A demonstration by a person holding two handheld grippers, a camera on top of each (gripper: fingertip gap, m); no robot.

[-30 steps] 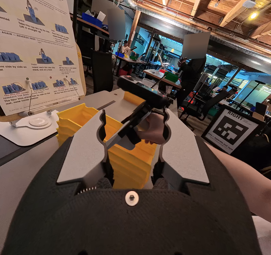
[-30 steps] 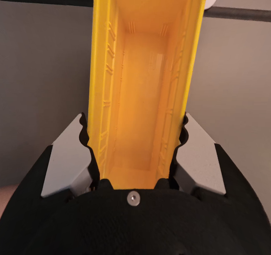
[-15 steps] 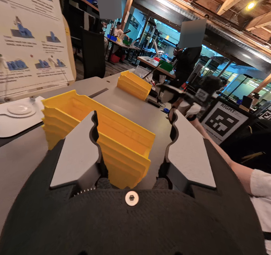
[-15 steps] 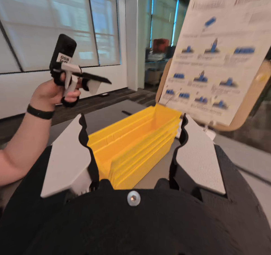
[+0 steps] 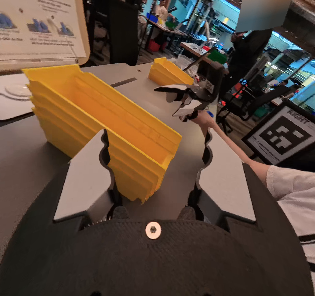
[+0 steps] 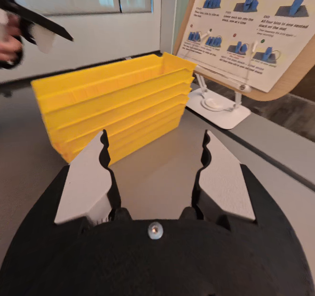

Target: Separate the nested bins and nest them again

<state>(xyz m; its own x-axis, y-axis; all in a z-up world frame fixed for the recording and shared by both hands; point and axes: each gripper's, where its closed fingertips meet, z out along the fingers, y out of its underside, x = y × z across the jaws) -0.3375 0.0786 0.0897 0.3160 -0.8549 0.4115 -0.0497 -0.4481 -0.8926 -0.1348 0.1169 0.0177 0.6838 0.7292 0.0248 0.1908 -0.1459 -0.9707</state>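
Observation:
A nested stack of yellow bins point(image 5: 105, 117) stands on the grey table point(image 5: 20, 144); it also shows in the right wrist view point(image 6: 110, 103). My left gripper point(image 5: 156, 139) is open and empty, above and behind the stack's near end. My right gripper point(image 6: 155, 139) is open and empty, to the right of the stack's long side, with bare table between its fingers. The right gripper also shows in the left wrist view point(image 5: 185, 98), open in the air beyond the stack. The left gripper shows blurred at the upper left of the right wrist view point(image 6: 39, 30).
Another yellow bin stack point(image 5: 168, 74) sits at the table's far edge. An instruction board point(image 6: 247, 32) on a white stand point(image 6: 219, 108) is behind the stack. A framed marker sign point(image 5: 283, 137) stands at the right. A person's arm point(image 5: 226, 144) reaches across. People and desks are in the background.
The right gripper has drawn back from above the top bin, swung to the stack's side and narrowed a little. The left gripper has opened wider and pulled back. All bins stay nested.

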